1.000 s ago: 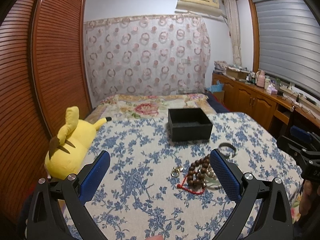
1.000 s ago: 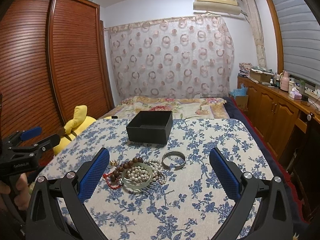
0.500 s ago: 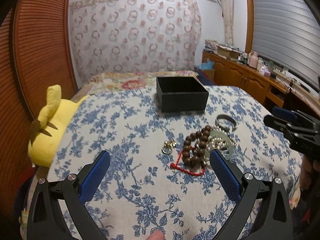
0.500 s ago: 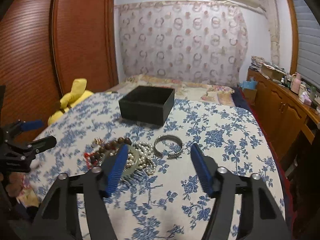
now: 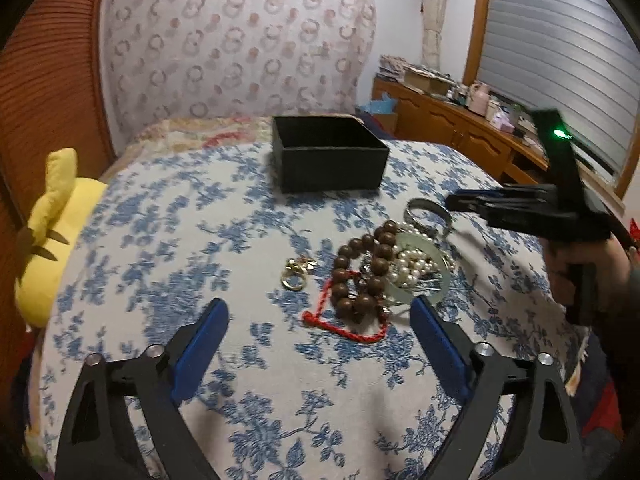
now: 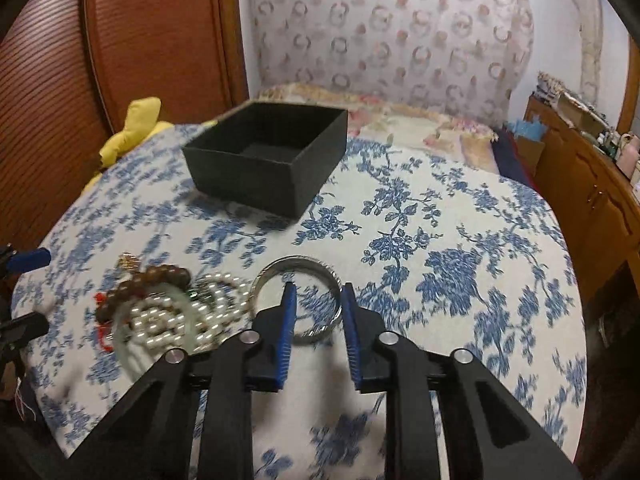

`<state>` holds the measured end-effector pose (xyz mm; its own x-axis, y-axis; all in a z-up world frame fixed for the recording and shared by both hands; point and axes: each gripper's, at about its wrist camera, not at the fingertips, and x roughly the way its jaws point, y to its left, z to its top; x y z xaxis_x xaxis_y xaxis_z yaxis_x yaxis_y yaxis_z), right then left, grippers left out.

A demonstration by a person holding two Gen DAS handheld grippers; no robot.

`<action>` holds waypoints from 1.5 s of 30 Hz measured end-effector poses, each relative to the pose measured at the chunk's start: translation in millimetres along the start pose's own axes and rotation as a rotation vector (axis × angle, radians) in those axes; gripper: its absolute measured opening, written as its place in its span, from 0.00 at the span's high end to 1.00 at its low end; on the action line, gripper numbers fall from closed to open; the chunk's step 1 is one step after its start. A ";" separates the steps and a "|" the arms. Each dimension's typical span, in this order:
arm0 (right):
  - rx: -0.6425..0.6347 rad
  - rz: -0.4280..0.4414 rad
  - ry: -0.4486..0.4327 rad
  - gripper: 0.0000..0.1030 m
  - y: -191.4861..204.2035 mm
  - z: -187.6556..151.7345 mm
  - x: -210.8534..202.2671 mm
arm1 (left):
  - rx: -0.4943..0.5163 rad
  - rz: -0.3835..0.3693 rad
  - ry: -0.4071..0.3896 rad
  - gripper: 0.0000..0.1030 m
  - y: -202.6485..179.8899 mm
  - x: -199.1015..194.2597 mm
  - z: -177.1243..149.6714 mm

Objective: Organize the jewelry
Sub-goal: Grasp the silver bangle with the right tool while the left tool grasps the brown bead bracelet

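Right gripper [image 6: 316, 296], jaws half-spread over the bangle [image 6: 298, 300], could easily snag the pearls [image 6: 176, 320] touching it, while the left gripper [image 5: 320, 316] hangs wide apart.

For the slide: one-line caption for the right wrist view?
Right gripper, jaws partly closed, straddles the near rim of a silver bangle beside a jewelry pile; empty black box behind.

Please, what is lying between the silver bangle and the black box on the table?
Nothing: in the right wrist view only bare floral tablecloth lies between the silver bangle and the black box.
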<state>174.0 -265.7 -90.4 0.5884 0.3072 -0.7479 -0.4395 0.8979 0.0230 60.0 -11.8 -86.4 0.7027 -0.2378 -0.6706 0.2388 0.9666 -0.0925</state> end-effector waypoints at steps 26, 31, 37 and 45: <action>-0.022 0.007 0.059 0.82 -11.1 10.6 39.2 | 0.080 -0.180 0.127 0.88 -28.0 77.0 46.1; -0.037 0.024 0.048 0.94 -10.7 2.8 34.9 | 0.058 -0.187 0.107 0.88 -21.2 73.8 52.2; -0.028 0.034 0.009 0.94 -7.1 -0.8 22.1 | 0.052 -0.179 0.048 0.88 -16.7 52.7 73.1; -0.044 0.058 -0.075 0.95 4.4 14.1 -7.9 | 0.064 -0.168 -0.033 0.88 -13.2 24.7 107.4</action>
<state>177.0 -259.7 -75.1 0.6097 0.3821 -0.6945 -0.5022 0.8640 0.0344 146.1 -40.7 -22.6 0.6708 -0.3992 -0.6250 0.3962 0.9053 -0.1530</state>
